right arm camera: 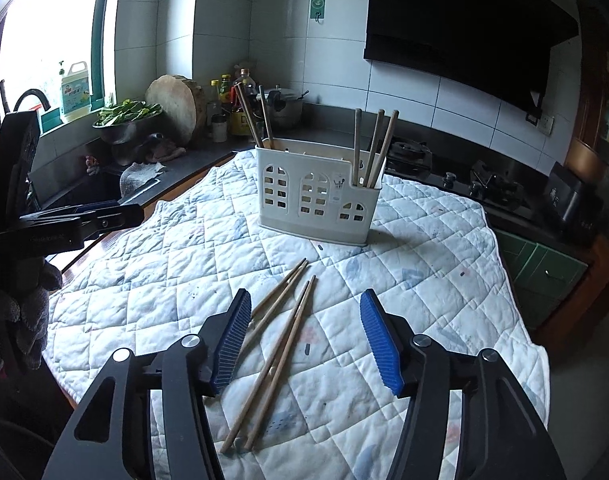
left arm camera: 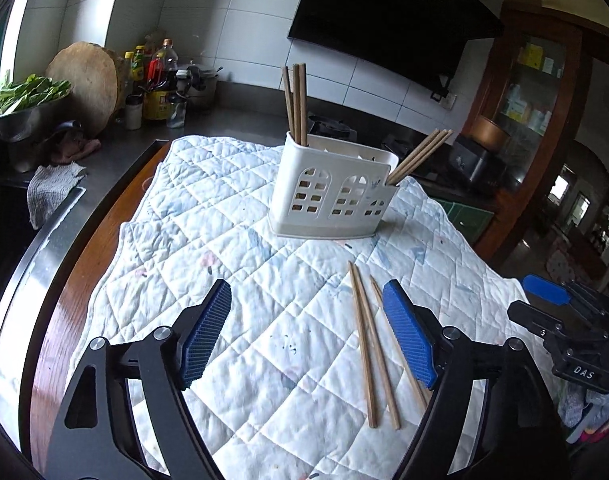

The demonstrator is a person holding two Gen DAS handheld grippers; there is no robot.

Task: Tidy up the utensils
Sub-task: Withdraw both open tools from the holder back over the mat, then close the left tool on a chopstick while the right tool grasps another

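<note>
A white plastic utensil holder (left arm camera: pixel 332 192) (right arm camera: pixel 318 196) stands on the quilted cloth, with wooden chopsticks upright in its left end (left arm camera: pixel 295 104) (right arm camera: pixel 252 116) and its right end (left arm camera: pixel 420 156) (right arm camera: pixel 374 146). Several loose wooden chopsticks (left arm camera: pixel 370 344) (right arm camera: pixel 276 344) lie on the cloth in front of it. My left gripper (left arm camera: pixel 306 312) is open and empty, with the loose chopsticks just inside its right finger. My right gripper (right arm camera: pixel 304 320) is open and empty above the loose chopsticks. The right gripper shows at the right edge of the left wrist view (left arm camera: pixel 560 312).
The quilted white cloth (left arm camera: pixel 232 264) (right arm camera: pixel 152 264) covers a wooden table. Behind are a dark counter with a sink, a round chopping board (left arm camera: pixel 84 80), bottles (left arm camera: pixel 160 68), a pot (right arm camera: pixel 284 106), a bowl of greens (right arm camera: pixel 124 120) and a gas stove (right arm camera: pixel 492 184).
</note>
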